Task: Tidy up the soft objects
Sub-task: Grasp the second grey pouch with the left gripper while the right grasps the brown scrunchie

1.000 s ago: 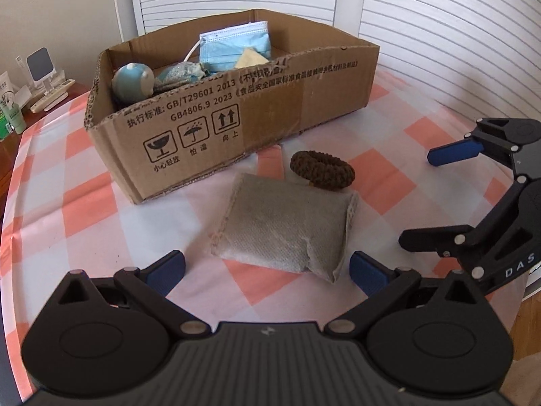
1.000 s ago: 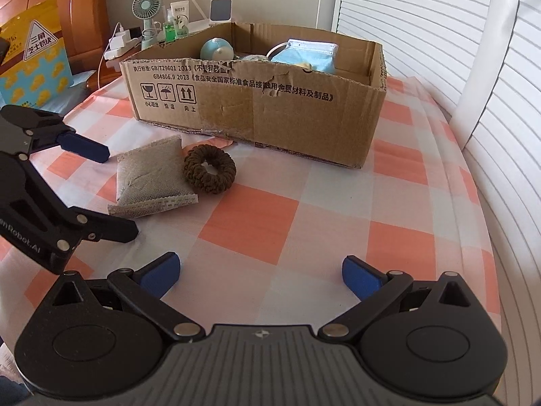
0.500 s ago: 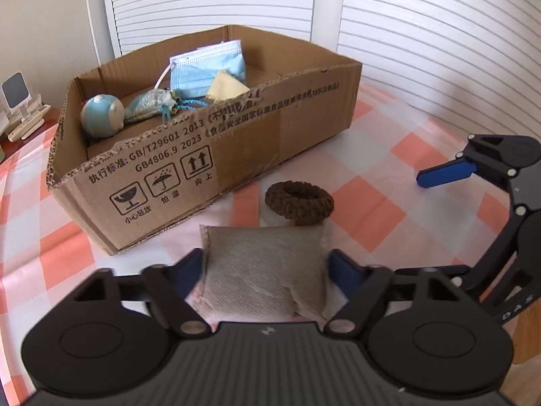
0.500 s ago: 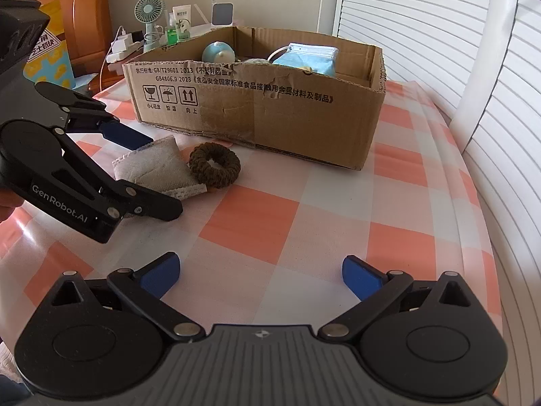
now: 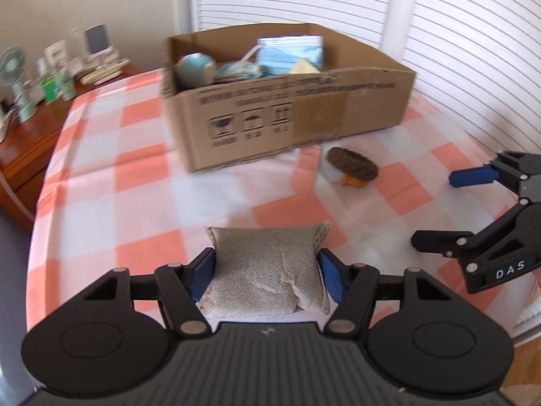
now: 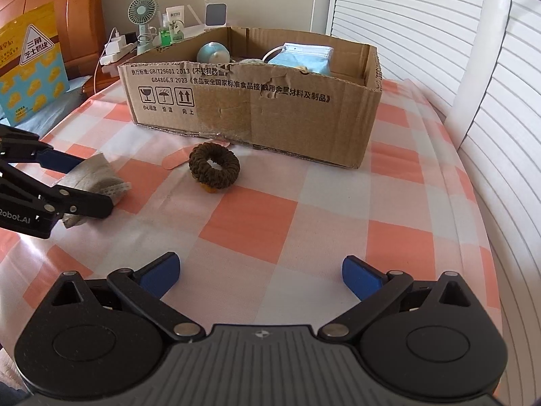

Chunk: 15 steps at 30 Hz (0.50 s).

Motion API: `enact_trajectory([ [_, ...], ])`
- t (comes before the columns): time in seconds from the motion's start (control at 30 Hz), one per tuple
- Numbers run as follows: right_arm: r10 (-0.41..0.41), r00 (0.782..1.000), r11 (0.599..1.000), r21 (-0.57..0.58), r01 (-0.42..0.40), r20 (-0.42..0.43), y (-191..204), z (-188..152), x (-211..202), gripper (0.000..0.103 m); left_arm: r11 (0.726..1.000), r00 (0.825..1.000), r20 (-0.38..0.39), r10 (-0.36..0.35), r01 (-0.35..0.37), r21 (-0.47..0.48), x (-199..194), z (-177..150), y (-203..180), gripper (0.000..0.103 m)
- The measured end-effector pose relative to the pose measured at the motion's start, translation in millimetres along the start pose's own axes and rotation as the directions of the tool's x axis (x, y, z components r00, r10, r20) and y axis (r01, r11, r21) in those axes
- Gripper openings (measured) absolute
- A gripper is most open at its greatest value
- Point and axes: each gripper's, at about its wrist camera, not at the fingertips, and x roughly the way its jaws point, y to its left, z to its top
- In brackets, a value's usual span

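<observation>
My left gripper is shut on a grey woven pouch and holds it above the checked cloth; the pouch also shows in the right wrist view, between the left gripper's fingers. A brown knitted ring lies on the cloth in front of the cardboard box, also seen in the left wrist view. The box holds a blue mask pack, a teal ball and other soft items. My right gripper is open and empty, and shows at the right in the left wrist view.
A pink sticking plaster lies beside the ring. A wooden side table with a small fan and bottles stands left of the bed. Slatted white shutters stand behind and to the right. The cloth's edge drops off at the right.
My left gripper closed on the grey pouch, lifted it and pulled back from the box and ring. The right gripper stayed open and almost still.
</observation>
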Motion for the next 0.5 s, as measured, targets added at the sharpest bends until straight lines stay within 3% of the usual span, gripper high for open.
enact_trajectory([
  [0.13,-0.004,1.0,1.0,0.01,0.004,-0.003,3,2,2,0.103,0.998,0.999,0.003,0.036,-0.036,-0.054,-5,-7,14,0.065],
  [0.5,0.052,0.999,0.998,-0.046,-0.052,0.004,27,27,24,0.103,0.996,0.998,0.024,0.061,-0.059,-0.06,-5,-10,17,0.067],
])
